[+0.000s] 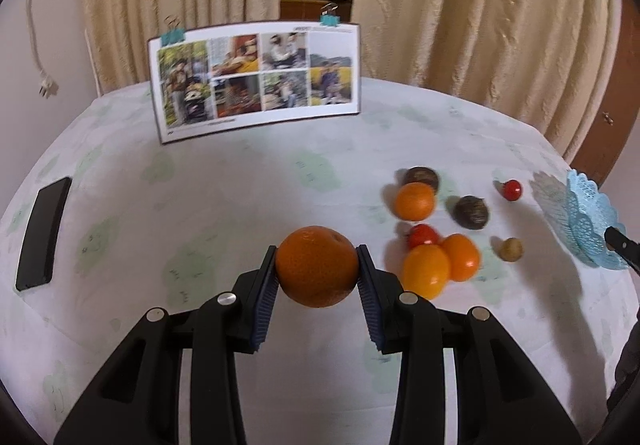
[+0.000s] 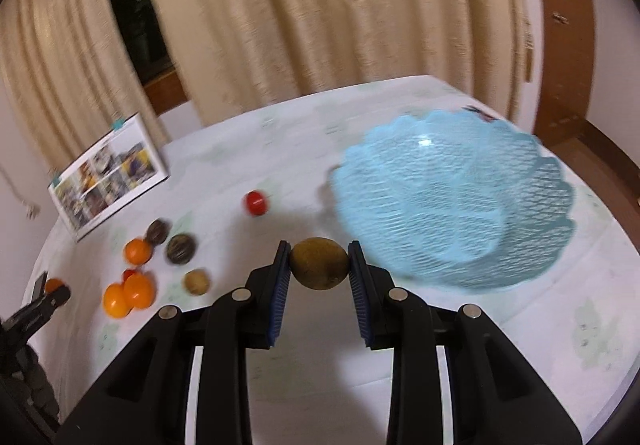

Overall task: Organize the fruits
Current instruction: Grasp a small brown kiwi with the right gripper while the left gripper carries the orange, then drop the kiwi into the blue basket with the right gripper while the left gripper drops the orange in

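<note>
My left gripper [image 1: 317,265] is shut on a large orange [image 1: 316,265], held above the tablecloth. My right gripper [image 2: 319,263] is shut on a brown kiwi [image 2: 319,263], lifted just left of the light blue lattice basket [image 2: 452,201], which holds nothing. Loose fruit lies on the cloth: an orange [image 1: 414,201], two dark round fruits [image 1: 472,211], a red tomato [image 1: 422,235], two orange-yellow fruits [image 1: 426,271], a small brown fruit [image 1: 511,249] and a small red fruit [image 1: 512,190]. The basket's rim [image 1: 592,229] shows at the right edge of the left wrist view.
A photo calendar [image 1: 256,79] with binder clips stands at the back of the table. A black phone [image 1: 42,233] lies near the left edge. Cream curtains hang behind. A wooden door frame [image 2: 560,25] is at the right. The left gripper [image 2: 48,297] shows at the far left of the right wrist view.
</note>
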### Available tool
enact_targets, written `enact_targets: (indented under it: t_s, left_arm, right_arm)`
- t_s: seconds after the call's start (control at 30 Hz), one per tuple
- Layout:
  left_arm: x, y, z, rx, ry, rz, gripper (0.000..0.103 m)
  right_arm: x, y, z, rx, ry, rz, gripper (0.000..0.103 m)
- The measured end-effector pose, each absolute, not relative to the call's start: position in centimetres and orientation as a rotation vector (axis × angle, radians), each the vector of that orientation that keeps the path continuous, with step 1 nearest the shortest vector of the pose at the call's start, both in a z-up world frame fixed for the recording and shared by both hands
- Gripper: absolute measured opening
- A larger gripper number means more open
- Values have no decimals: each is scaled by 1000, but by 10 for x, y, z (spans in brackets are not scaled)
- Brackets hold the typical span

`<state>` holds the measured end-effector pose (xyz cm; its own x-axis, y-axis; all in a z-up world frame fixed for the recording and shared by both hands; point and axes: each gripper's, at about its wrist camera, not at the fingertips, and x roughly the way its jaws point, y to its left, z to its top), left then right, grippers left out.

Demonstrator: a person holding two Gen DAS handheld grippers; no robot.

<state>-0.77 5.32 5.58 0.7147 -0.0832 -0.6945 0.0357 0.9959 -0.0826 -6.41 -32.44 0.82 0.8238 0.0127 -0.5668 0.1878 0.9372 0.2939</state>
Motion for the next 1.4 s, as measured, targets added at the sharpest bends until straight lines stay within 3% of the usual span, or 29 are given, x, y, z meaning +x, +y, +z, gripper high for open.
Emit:
enact_targets:
  t_s: [0.43,0.47,0.6,0.63,1.4]
  left_arm:
    - [-6,-18,81,14,736,-148,39]
    - [-6,-25,82,21,734,-158,39]
    - [-4,-50,84,56,733,-195,39]
    - [-3,-58,84,67,734,-208,39]
    - [21,-262,82,169,726,-640,39]
  right_arm:
    - [-64,-406,-3,401,554,-241,31]
    - [-63,-411,-4,397,549,-258,33]
    - [-72,-427,-10,418,499,-321,63]
    - [-74,-429,-11,425,486,-332,66]
    - [-124,-452,-17,509,213,-528,89]
